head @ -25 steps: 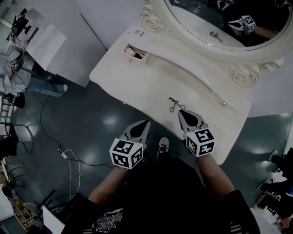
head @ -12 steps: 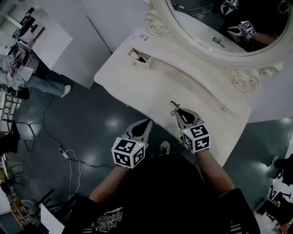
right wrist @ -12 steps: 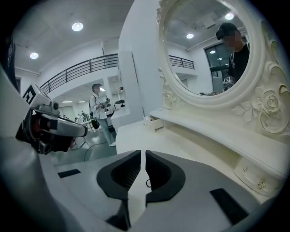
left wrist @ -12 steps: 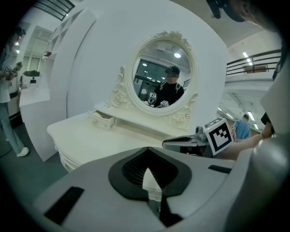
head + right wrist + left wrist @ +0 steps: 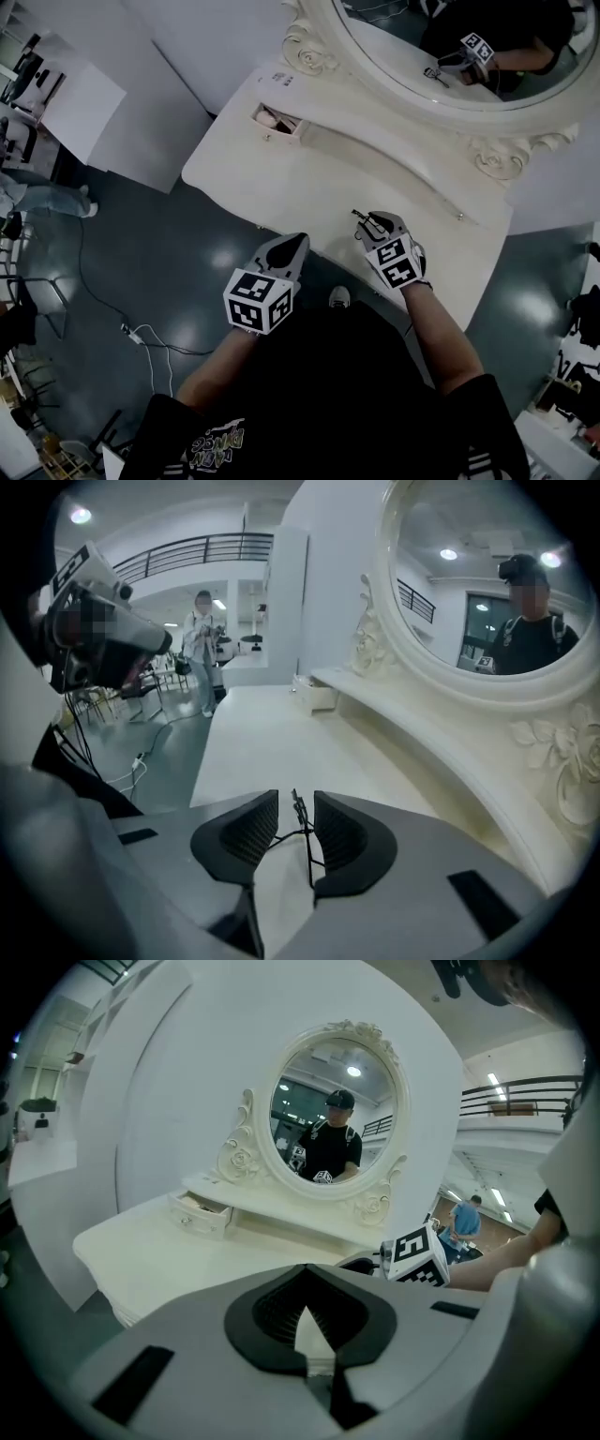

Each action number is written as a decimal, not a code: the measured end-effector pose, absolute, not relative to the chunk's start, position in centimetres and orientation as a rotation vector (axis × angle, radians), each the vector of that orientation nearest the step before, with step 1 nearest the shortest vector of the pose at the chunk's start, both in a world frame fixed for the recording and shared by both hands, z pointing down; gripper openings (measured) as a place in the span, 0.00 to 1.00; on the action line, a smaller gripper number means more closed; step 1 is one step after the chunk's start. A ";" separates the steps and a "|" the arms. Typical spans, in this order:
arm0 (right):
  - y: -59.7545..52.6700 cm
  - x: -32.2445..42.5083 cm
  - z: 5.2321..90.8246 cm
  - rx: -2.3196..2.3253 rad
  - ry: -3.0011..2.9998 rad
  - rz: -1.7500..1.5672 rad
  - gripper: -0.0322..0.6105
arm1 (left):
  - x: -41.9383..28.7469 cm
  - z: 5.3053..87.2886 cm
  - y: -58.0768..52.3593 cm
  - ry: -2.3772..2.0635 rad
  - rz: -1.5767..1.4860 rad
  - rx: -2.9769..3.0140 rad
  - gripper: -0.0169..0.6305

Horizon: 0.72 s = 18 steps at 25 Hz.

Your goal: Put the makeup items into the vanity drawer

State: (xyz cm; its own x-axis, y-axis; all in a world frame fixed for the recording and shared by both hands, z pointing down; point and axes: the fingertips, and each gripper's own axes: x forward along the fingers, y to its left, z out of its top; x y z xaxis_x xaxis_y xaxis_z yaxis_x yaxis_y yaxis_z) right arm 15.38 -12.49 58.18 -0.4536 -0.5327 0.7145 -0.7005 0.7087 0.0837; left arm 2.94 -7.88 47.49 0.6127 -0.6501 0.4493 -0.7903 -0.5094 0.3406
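White vanity table point(image 5: 281, 178) with an ornate oval mirror point(image 5: 403, 56) fills the head view, its small drawer point(image 5: 278, 120) open at the far left end. Well apart from that drawer, near the front edge, the right gripper point(image 5: 372, 223) has come down over a thin black wiry makeup tool point(image 5: 302, 829). Its jaws have just been opening and straddle the tool without pressing, so pickup looks next. The left gripper point(image 5: 289, 246) hangs closed and empty. Tiny labels beside the drawer are unreadable.

Left hand-held gripper point(image 5: 297, 241) jaws together; right hand-held gripper point(image 5: 370, 221) jaws just opening, thin black item point(image 5: 299, 805) between, unpressed.
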 end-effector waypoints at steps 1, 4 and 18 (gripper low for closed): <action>-12.7 15.4 58.8 0.919 -2.142 0.284 0.24 | 2.7 47.4 -8.3 -1.120 0.365 2.327 0.03; -13.5 15.5 60.4 0.888 -2.090 0.278 0.24 | 2.0 47.8 -9.5 -1.090 0.379 2.329 0.03; -15.3 15.2 62.2 0.882 -2.027 0.292 0.12 | 1.0 50.0 -11.5 -1.034 0.404 2.292 0.03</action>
State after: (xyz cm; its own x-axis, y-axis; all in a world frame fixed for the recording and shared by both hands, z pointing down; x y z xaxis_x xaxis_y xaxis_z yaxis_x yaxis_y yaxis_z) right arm 15.25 -15.28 62.20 -0.3598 -0.4757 0.8026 -0.6831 0.7202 0.1206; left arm 1.03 -11.52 49.96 0.6528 -0.5788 0.4888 -0.7568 -0.5267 0.3871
